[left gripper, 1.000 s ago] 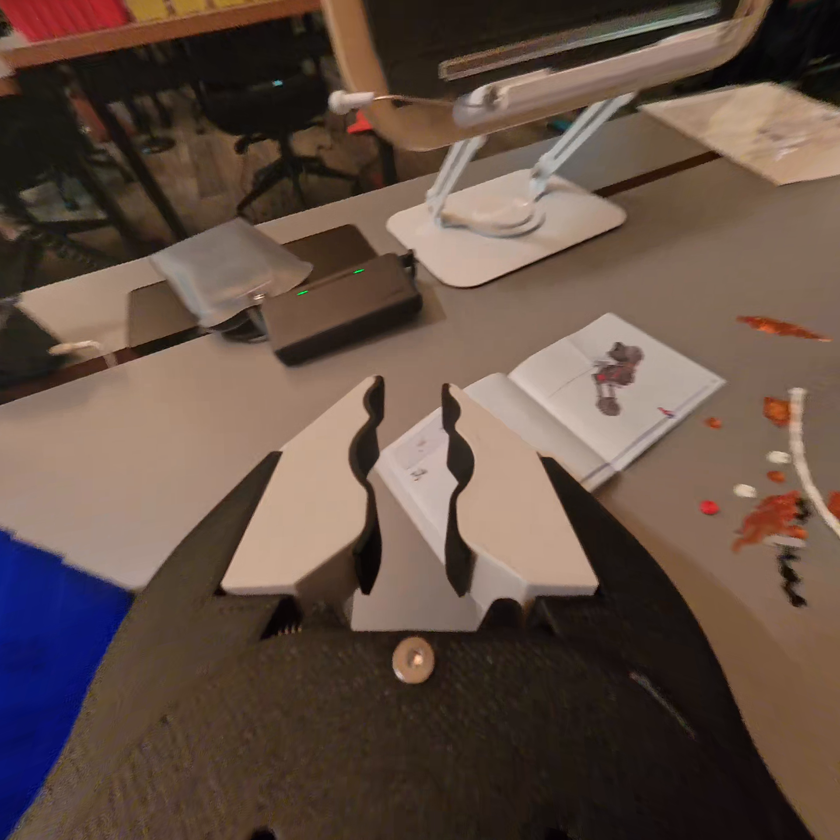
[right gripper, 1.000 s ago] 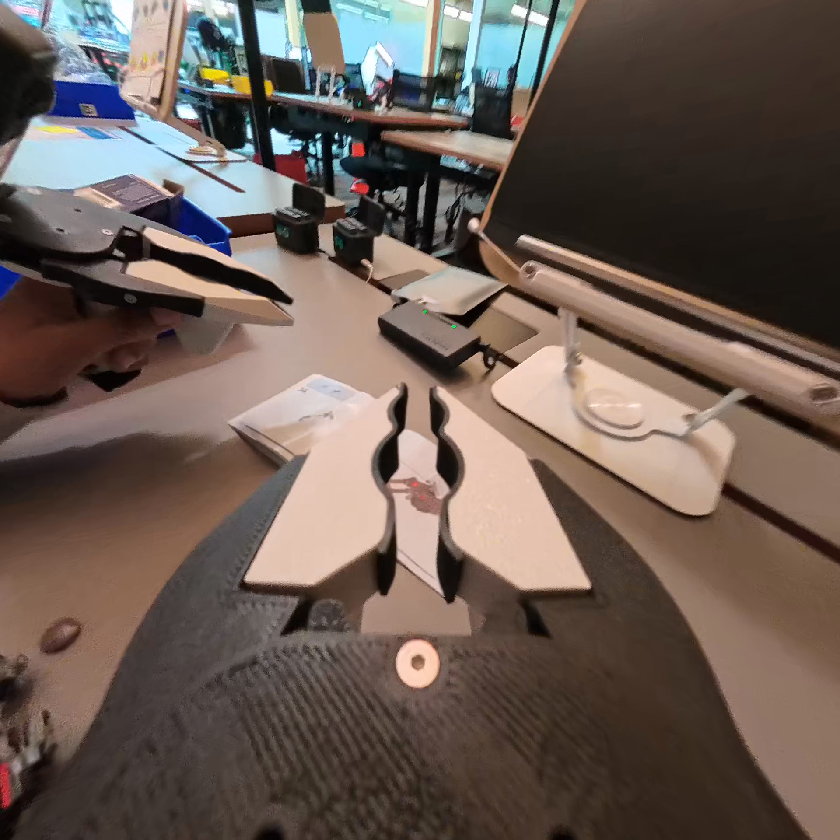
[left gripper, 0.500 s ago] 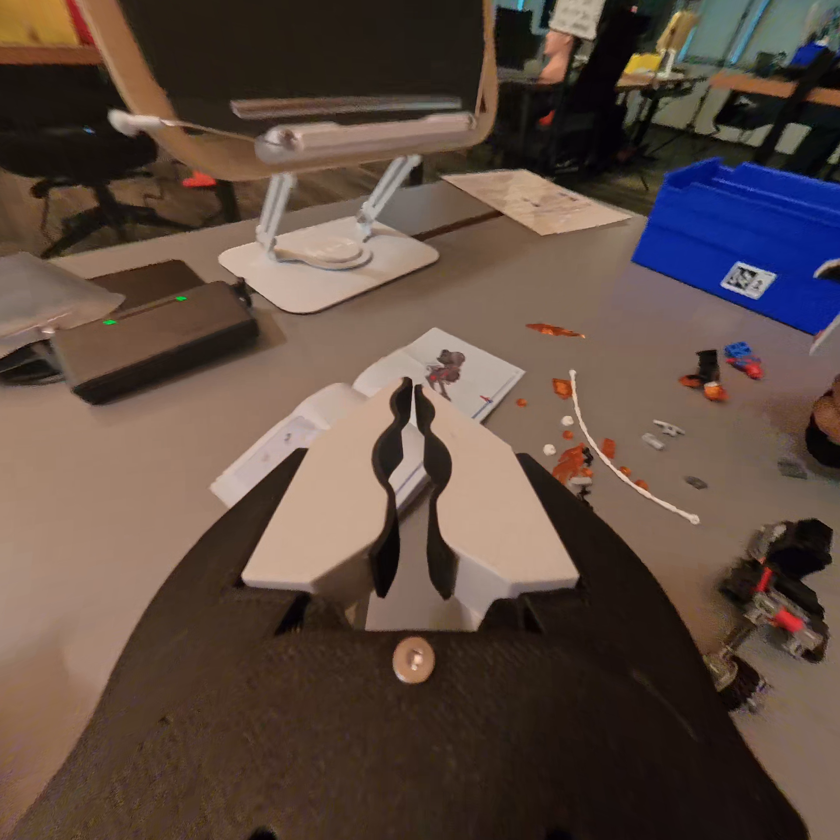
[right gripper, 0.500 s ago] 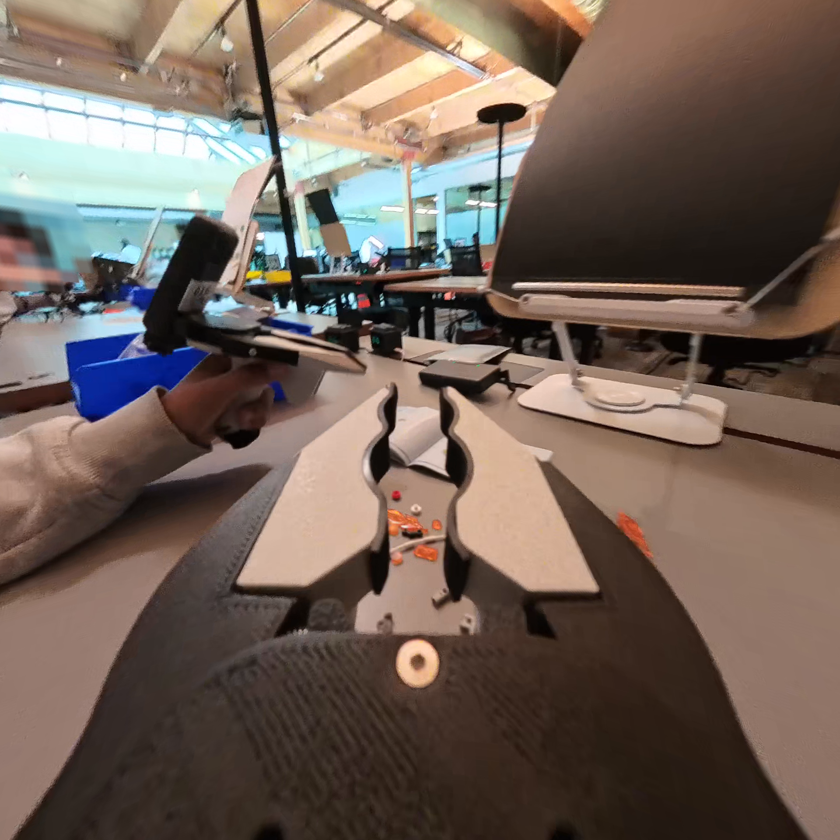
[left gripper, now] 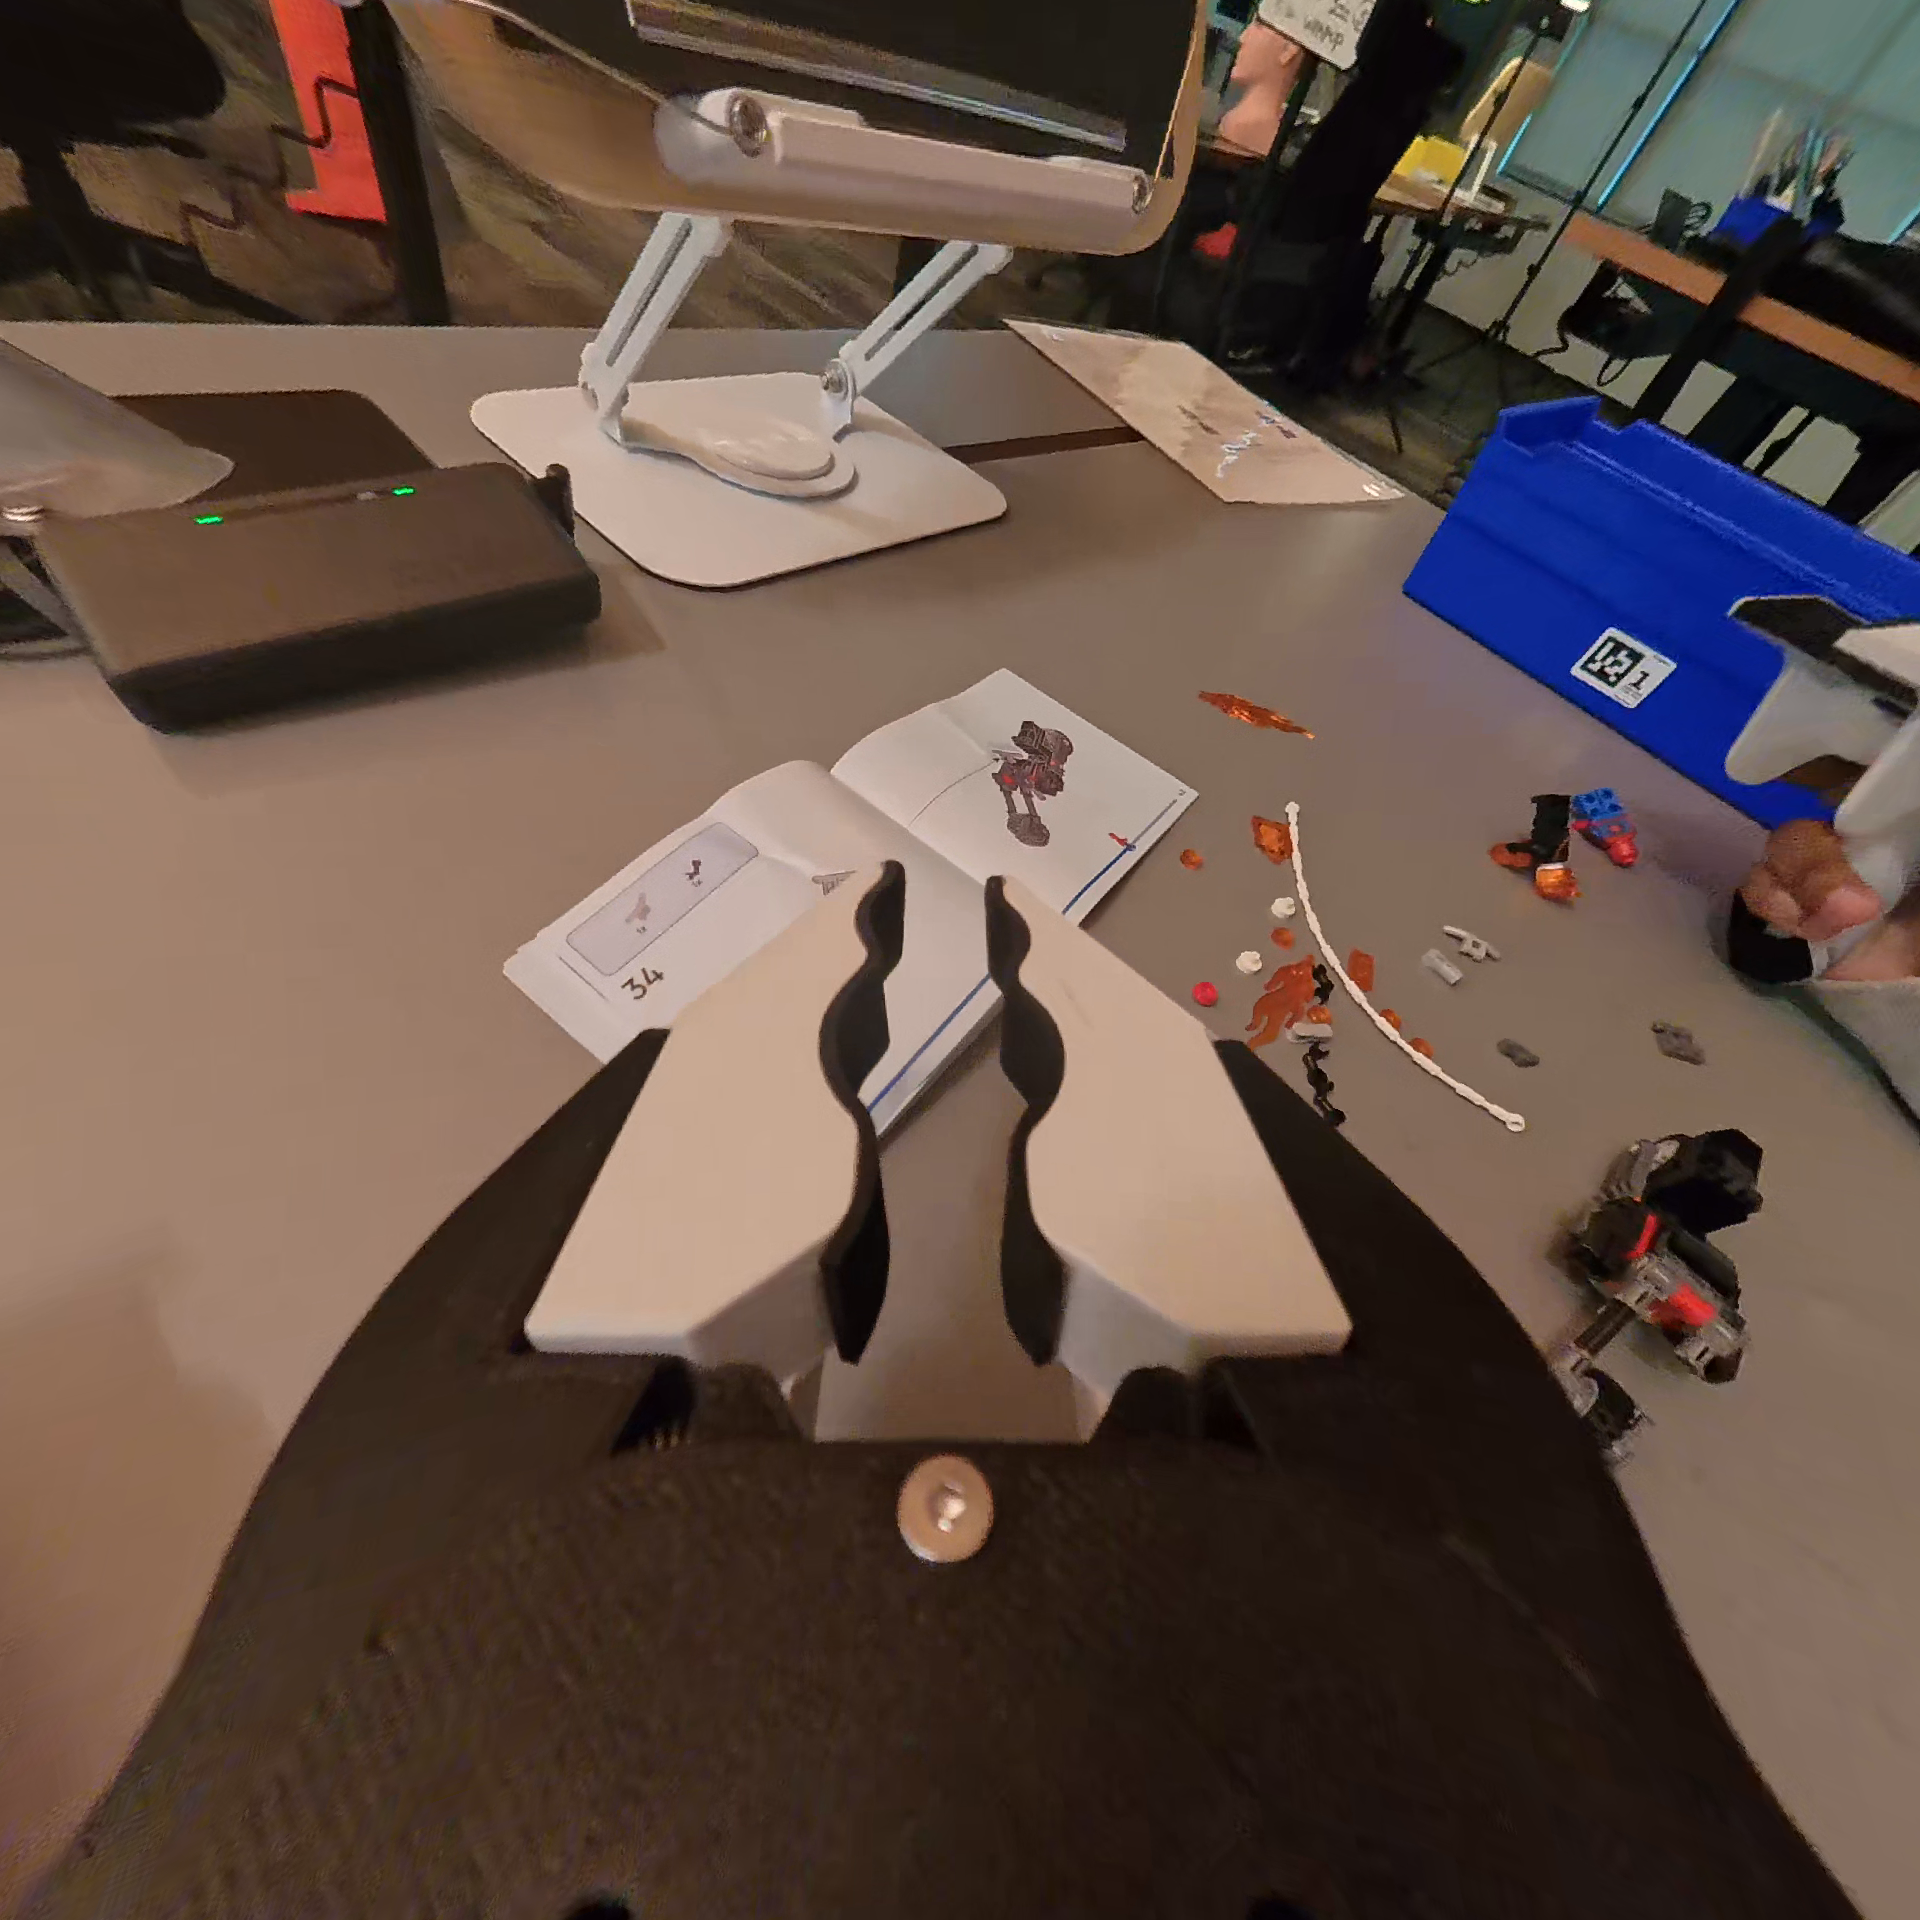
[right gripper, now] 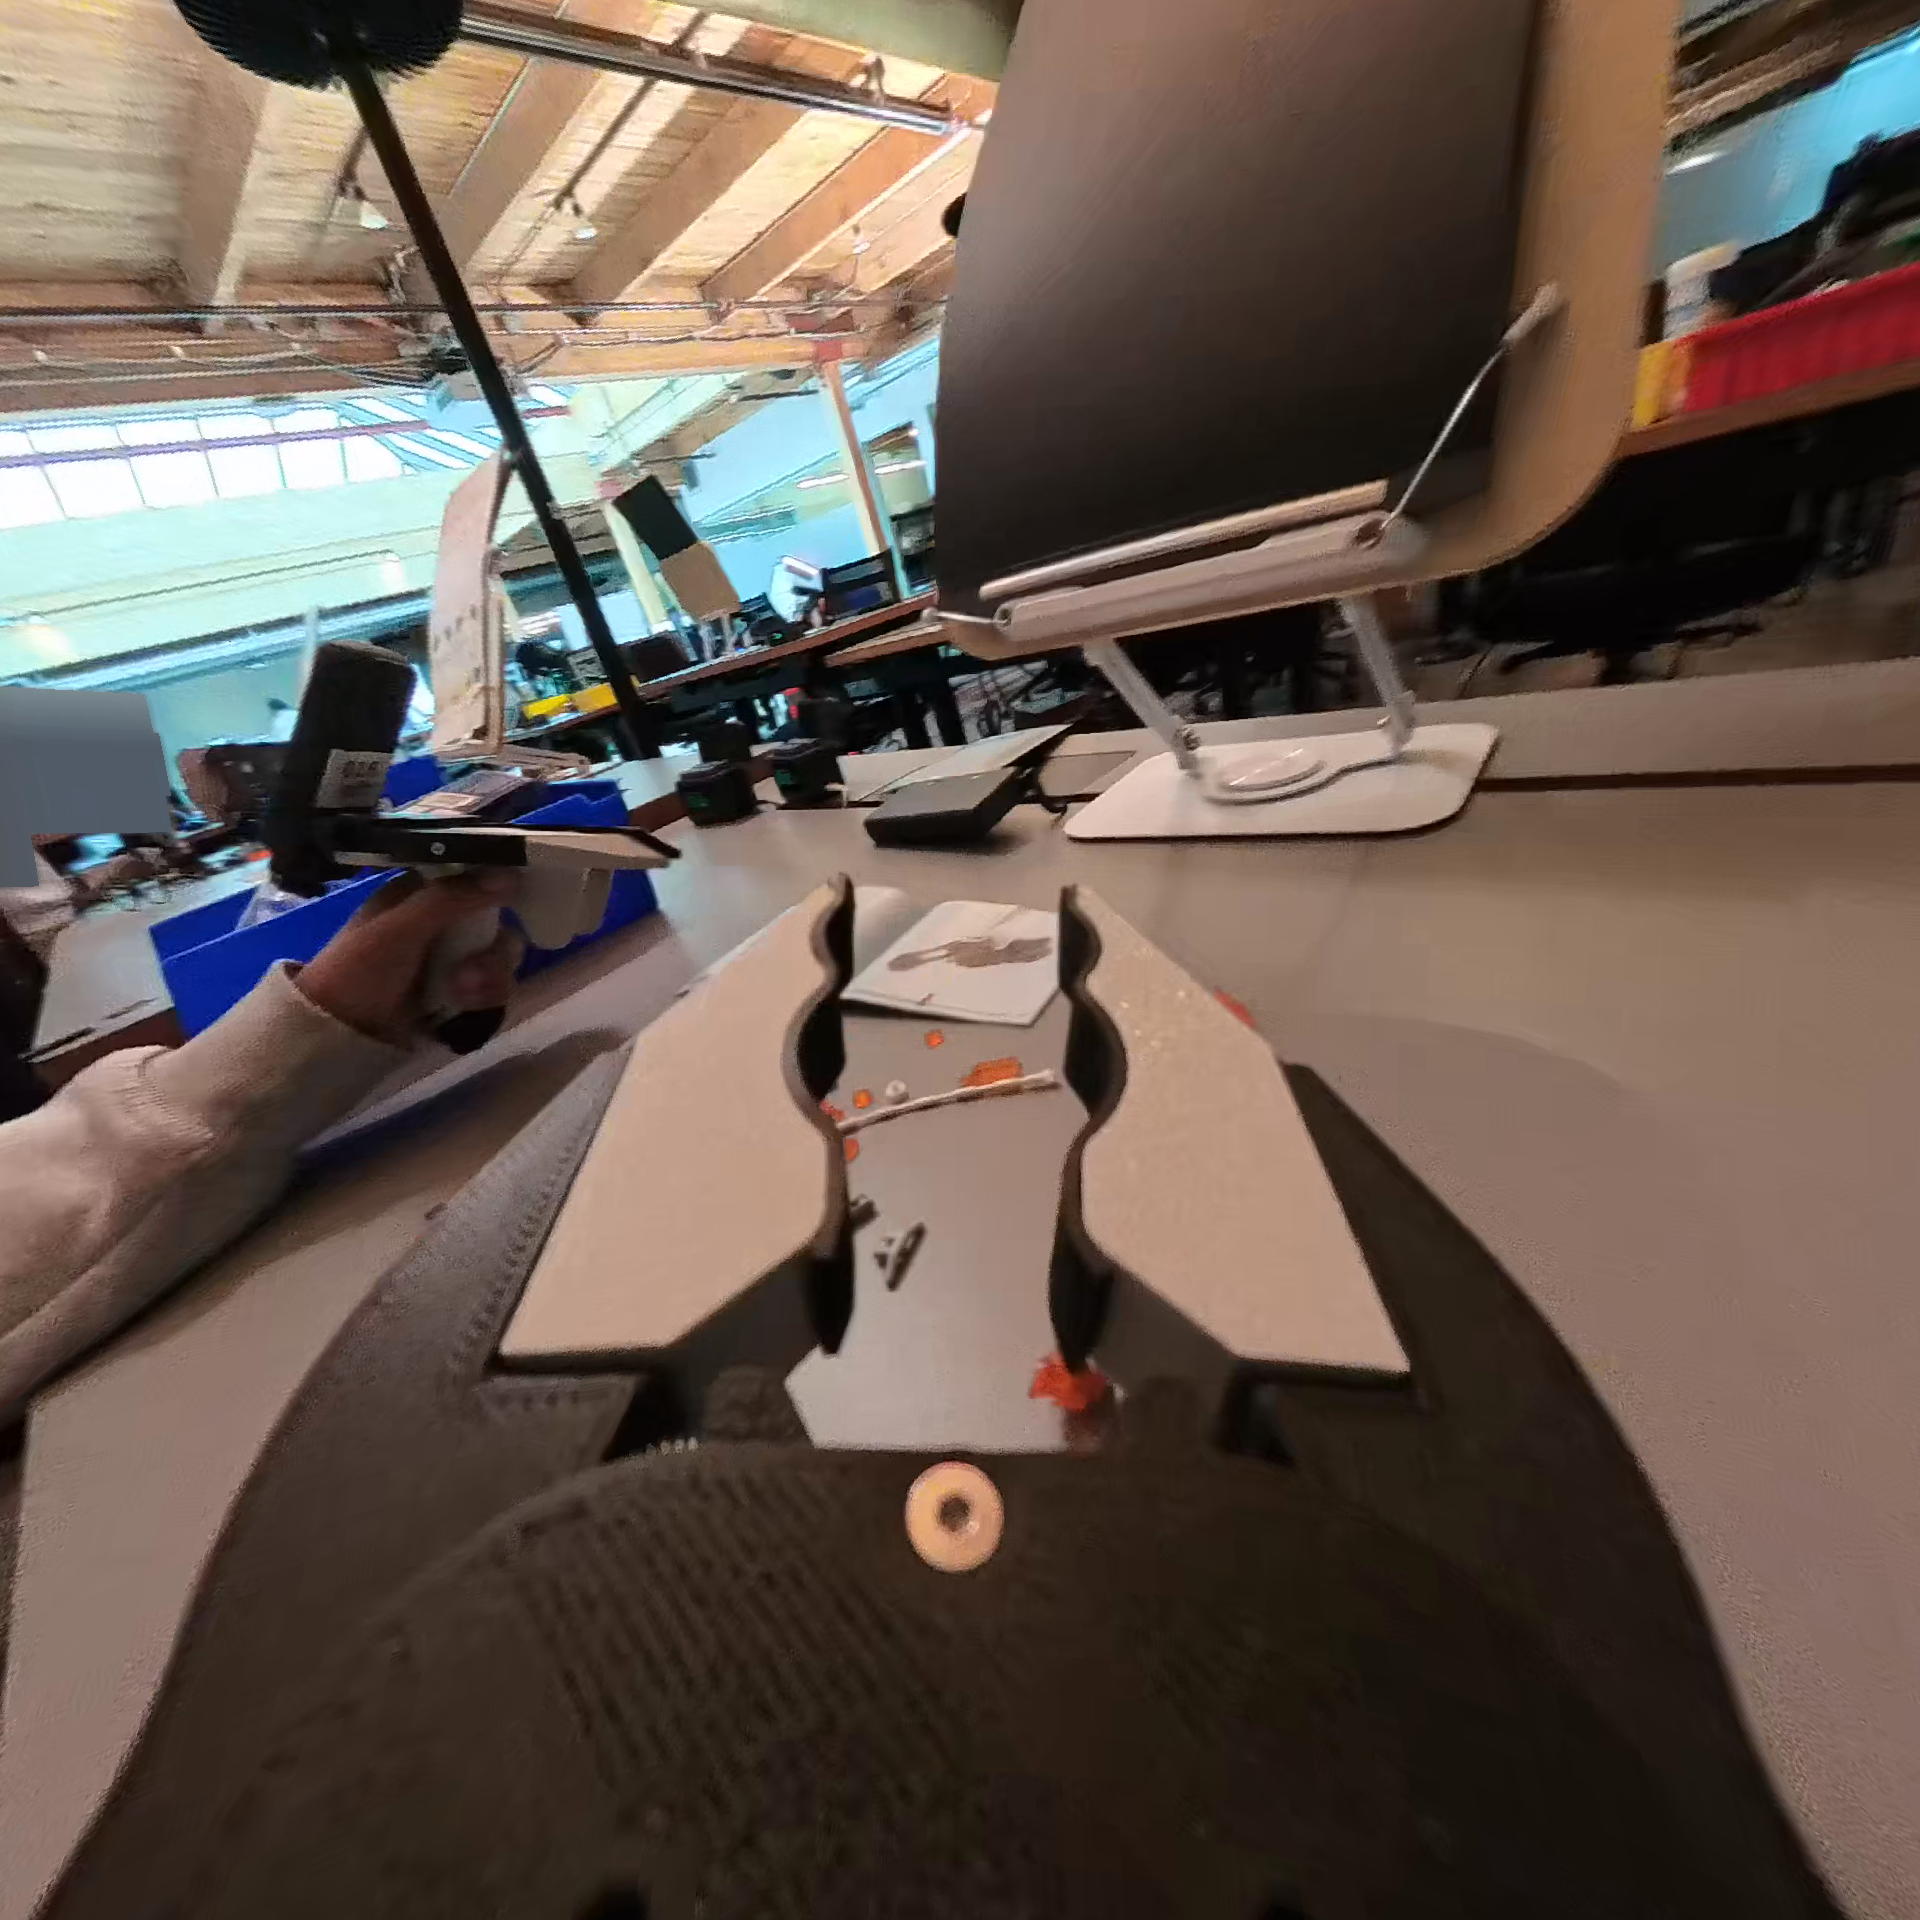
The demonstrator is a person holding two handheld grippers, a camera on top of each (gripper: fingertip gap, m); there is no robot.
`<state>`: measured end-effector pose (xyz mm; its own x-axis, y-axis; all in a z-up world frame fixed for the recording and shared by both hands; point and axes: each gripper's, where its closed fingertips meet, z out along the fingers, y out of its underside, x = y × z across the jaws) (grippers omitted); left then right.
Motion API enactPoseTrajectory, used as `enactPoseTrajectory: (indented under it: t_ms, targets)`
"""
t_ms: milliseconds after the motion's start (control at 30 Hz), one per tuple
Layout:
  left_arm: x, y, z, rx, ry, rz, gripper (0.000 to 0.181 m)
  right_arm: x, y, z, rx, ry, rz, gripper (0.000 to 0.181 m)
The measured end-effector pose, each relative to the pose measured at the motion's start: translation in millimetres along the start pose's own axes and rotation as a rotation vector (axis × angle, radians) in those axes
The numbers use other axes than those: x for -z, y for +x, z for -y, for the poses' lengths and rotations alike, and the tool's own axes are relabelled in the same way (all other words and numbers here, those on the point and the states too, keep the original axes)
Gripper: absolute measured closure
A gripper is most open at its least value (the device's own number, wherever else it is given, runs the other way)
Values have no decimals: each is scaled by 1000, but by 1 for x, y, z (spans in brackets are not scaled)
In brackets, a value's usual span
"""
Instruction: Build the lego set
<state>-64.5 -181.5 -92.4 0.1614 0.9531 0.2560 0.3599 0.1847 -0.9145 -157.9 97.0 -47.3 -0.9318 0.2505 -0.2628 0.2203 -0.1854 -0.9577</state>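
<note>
The left claw hung above the grey surface with its two fingers a little apart and nothing between them. Under its tips lay the open instruction booklet, flat on the surface. To the right of the booklet many small lego pieces were spread, most of them orange, with a thin white flexible rod lying across them. Nearer to the camera and farther right stood a partly built black, grey and red lego model, apart from the loose pieces. A small group of black, blue and orange pieces lay just in front of a blue bin.

The right claw was held low over the surface, its fingers wide apart and empty. Between them the white rod and some orange pieces were visible on the surface, with the booklet behind them. One orange piece showed close to the base of the right finger; I cannot tell if it touched the finger.

In the right wrist view the left claw appeared at the left, held by a hand in a light sleeve. Farther back stood a white stand that carried a dark screen, and a black box with green lights.
</note>
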Motion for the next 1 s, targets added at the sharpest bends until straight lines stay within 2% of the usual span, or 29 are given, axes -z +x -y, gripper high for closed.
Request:
enactPoseTrajectory:
  t_ms: [200, 300, 400, 533, 600, 700, 767, 867, 1000]
  targets:
    - [0, 5, 4, -47, 33, 6, 165, -9, -13, -9, 40, -23, 30, 146]
    - [-3, -3, -2, -122, -10, 77, 164, -11, -16, -8, 56, -16, 43, 145]
    - [-1, -1, 0, -147, -19, 83, 163, -18, -18, -12, 62, -40, 59, 140]
    - [10, 10, 22, -149, 93, 53, 164, -26, -17, -24, 105, -127, 32, 139]
    - [13, 6, 22, -112, 86, 55, 164, -26, -15, -29, 129, -162, 2, 139]
    - [19, 1, 26, -49, 113, 59, 165, -22, -3, -45, 104, -283, -75, 154]
    - [21, -15, 20, -15, 85, 140, 167, -21, -4, -59, 78, -375, -65, 153]
    - [15, -21, 5, -73, -19, 193, 174, -23, -12, -78, 80, -490, -27, 153]
    - [12, -17, 6, -165, -18, 225, 181, -23, -18, -90, 150, -558, -34, 155]
